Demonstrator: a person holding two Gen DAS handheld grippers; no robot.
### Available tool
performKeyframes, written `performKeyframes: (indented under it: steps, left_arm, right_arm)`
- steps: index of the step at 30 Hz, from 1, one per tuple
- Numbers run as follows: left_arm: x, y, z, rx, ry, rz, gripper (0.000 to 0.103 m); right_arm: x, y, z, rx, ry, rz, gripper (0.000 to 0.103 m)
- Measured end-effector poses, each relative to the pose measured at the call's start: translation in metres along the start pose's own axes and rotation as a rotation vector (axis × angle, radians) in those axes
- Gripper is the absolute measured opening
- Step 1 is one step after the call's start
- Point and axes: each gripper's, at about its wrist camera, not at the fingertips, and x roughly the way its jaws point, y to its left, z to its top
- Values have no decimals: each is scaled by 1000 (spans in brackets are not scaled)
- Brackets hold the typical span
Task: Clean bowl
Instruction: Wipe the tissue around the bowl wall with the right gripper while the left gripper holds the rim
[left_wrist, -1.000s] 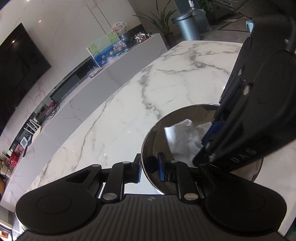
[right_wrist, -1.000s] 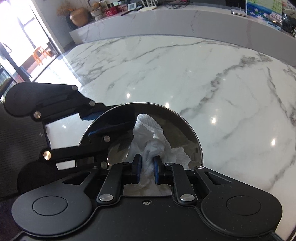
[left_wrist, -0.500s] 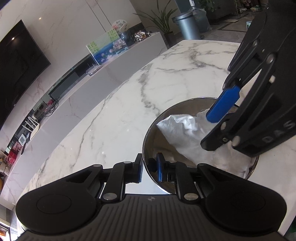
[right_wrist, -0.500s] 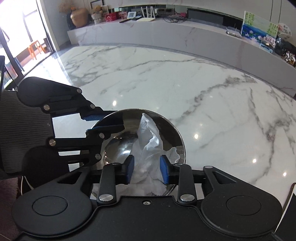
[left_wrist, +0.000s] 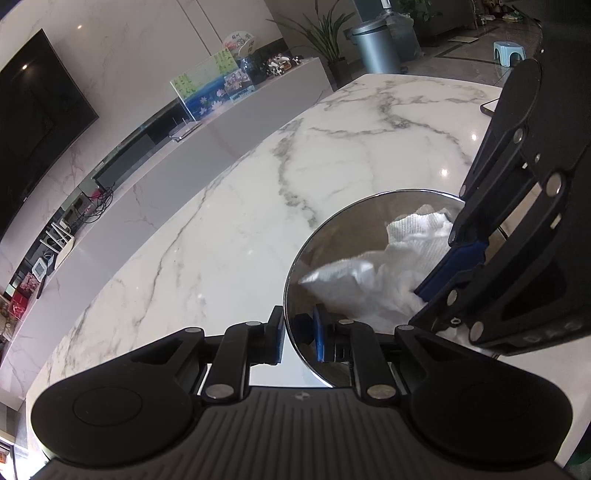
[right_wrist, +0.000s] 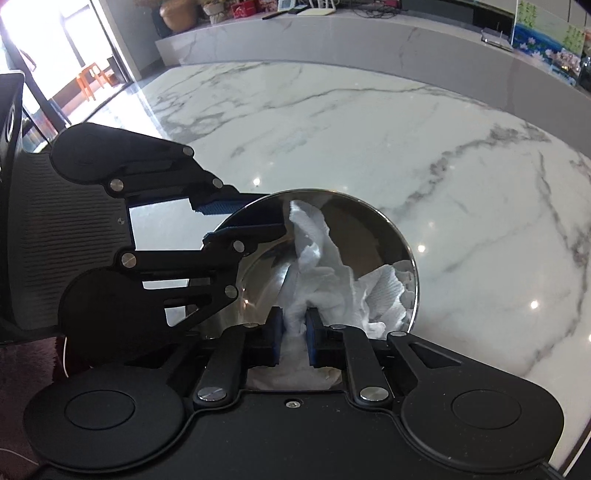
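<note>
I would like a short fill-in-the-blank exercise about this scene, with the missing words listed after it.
1. The left gripper is clamped on the rim of the metal ____.
2. The right gripper is shut on a white paper ____.
3. The bowl stands on a ____ table.

Missing words: bowl; towel; marble

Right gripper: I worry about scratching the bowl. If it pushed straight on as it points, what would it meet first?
The right gripper is shut on the paper towel; that wad comes first, the bowl likely behind.
</note>
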Motion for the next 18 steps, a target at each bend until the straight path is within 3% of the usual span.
performKeyframes:
  steps: [4, 9, 16, 18]
  left_arm:
    - [-1, -1, -1, 6, -2, 0, 15]
    - [-1, -1, -2, 12, -5, -2, 15]
    - [-2, -1, -2, -9, 3, -4, 16]
    - [-4, 1, -2, -24, 15, -5, 25]
  right_arm:
    - [4, -10, 2, 74, -5, 64, 8]
    - [9, -14, 7, 121, -29, 68, 8]
    - [2, -10, 10, 63, -27, 44, 10]
    - [-5, -5, 10, 15, -40, 18, 17]
